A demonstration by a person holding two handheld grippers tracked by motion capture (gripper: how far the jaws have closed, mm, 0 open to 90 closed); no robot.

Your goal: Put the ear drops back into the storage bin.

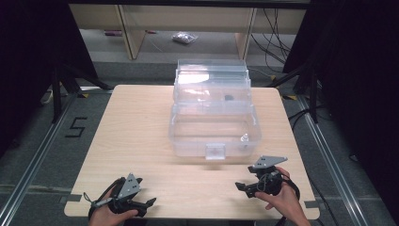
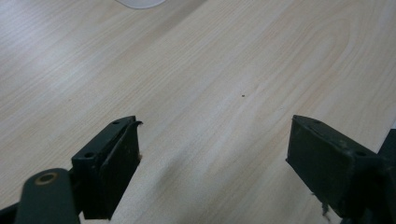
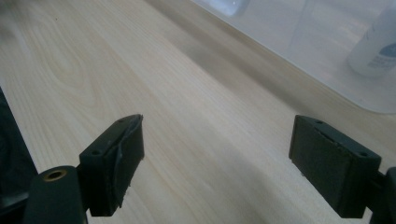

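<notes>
A clear plastic box (image 1: 214, 134) with its lid raised stands in the middle of the wooden table (image 1: 136, 127). Inside it, near the front right corner, a small white bottle (image 1: 244, 139) stands upright. In the right gripper view the box wall (image 3: 289, 32) and the bottle (image 3: 373, 46) lie ahead to the right. My left gripper (image 1: 149, 202) rests low at the table's near left edge, and its jaws are open over bare wood (image 2: 215, 123). My right gripper (image 1: 241, 187) is at the near right, in front of the box, open with nothing between its jaws (image 3: 218, 122).
A small dark item (image 1: 228, 98) lies in the box's upper tray. Beyond the table are wooden furniture legs, cables and a plastic bag (image 1: 184, 37) on the floor. Black stands flank the table on both sides.
</notes>
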